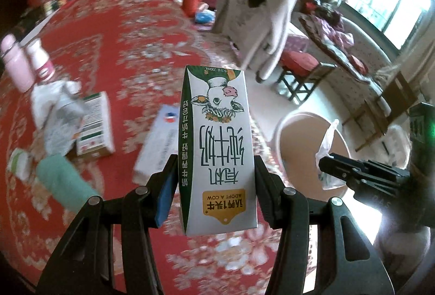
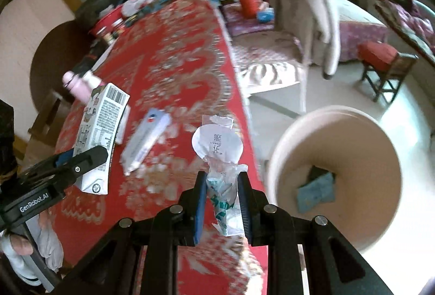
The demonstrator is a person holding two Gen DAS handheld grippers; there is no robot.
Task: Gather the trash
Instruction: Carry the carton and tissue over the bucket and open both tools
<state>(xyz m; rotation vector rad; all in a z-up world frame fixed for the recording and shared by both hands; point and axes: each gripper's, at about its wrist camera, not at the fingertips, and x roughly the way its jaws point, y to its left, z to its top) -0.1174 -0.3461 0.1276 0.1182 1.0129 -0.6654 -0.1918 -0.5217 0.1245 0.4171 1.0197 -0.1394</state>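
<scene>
My left gripper [image 1: 214, 172] is shut on a green-and-white milk carton [image 1: 216, 148] with a cow picture, held above the red tablecloth [image 1: 130, 44]. The carton also shows in the right wrist view [image 2: 99, 132], with the left gripper [image 2: 81, 159] on it. My right gripper [image 2: 221, 175] is shut on a crumpled white plastic wrapper [image 2: 220, 159] with green print. It also shows in the left wrist view [image 1: 330, 161], holding the wrapper [image 1: 327, 148] over a beige round bin [image 1: 299, 137]. The bin [image 2: 353, 137] stands on the floor beside the table, with a blue scrap [image 2: 315, 191] inside.
On the table lie a long white box [image 1: 156, 148], a small carton [image 1: 96, 123], crumpled paper [image 1: 57, 115], a green cloth [image 1: 62, 180], a pink bottle [image 1: 16, 64] and clutter at the far end. A chair with a draped coat [image 1: 269, 15] and a red-cushioned stool [image 1: 301, 69] stand beyond.
</scene>
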